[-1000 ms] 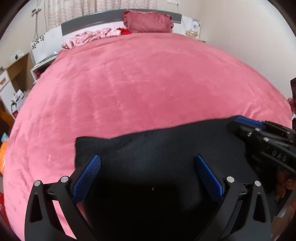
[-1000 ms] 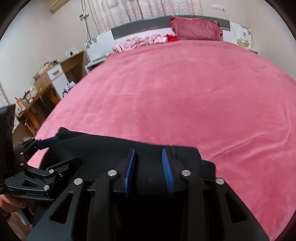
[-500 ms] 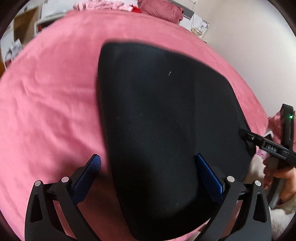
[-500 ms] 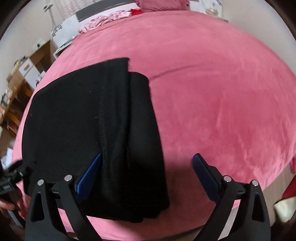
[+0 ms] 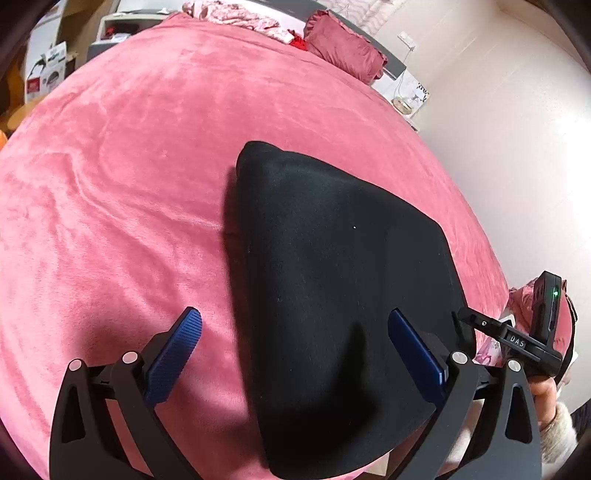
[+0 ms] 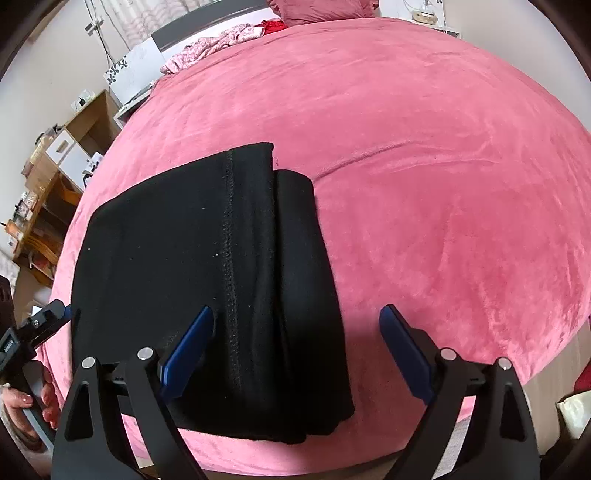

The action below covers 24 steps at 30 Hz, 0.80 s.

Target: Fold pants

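The left claw [image 5: 295, 354] hung spread wide above the black pants [image 5: 332, 277], gripping nothing. A second ago the right claw [image 6: 299, 343] pinched the cloth; it had let go, jaws easing slightly inward, empty. The pants lay folded at the pink bed's [image 6: 443, 184] near edge, seemingly finished.

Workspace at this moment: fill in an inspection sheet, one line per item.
Surface: pink bedspread, soft, lightly creased.
Job's things: black pants folded into a compact stack near the bed's front edge.
Clutter: pink garment and pillow at the headboard.
Grippers: left gripper open; right gripper closing slightly, wide apart; neither grips the pants.
Cables: wall cords behind the bed.
Surroundings: wooden shelves, cluttered.
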Each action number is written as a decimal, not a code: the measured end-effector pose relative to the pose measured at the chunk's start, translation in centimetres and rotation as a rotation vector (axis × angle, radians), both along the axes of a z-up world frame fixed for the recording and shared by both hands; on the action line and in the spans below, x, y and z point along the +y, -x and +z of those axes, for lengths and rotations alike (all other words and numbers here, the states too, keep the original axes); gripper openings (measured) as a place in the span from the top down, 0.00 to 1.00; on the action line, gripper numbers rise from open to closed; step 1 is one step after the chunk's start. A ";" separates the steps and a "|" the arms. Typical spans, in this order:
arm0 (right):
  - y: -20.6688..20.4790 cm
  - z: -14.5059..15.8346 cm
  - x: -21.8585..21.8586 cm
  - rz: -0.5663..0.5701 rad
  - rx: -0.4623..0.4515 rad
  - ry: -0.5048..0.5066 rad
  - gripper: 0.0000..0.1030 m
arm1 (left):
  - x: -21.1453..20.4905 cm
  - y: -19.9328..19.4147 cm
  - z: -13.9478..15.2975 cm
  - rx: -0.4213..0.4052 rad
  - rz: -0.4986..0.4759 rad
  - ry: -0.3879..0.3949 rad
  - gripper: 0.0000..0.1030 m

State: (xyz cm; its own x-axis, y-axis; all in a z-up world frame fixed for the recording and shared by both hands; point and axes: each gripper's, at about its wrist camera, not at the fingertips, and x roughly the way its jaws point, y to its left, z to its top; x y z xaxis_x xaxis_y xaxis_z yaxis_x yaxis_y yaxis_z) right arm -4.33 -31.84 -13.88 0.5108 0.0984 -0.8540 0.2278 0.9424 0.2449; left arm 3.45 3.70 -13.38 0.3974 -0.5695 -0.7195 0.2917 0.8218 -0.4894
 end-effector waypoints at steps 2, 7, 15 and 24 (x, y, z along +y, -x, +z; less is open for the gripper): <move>-0.2 -0.3 -0.2 -0.010 0.017 -0.009 0.11 | -0.4 -0.1 -0.1 0.006 -0.013 -0.002 0.03; -0.8 -0.3 -0.1 -0.008 0.027 -0.024 0.10 | -1.8 0.1 -0.6 0.021 -0.094 -0.003 0.03; -2.0 -2.4 -1.7 0.013 0.040 -0.182 0.08 | -2.1 -1.2 -3.1 0.154 -0.172 0.086 0.03; -2.0 -3.4 -1.4 0.040 0.005 -0.296 0.43 | -4.4 0.8 -2.5 0.062 -0.252 -0.035 0.28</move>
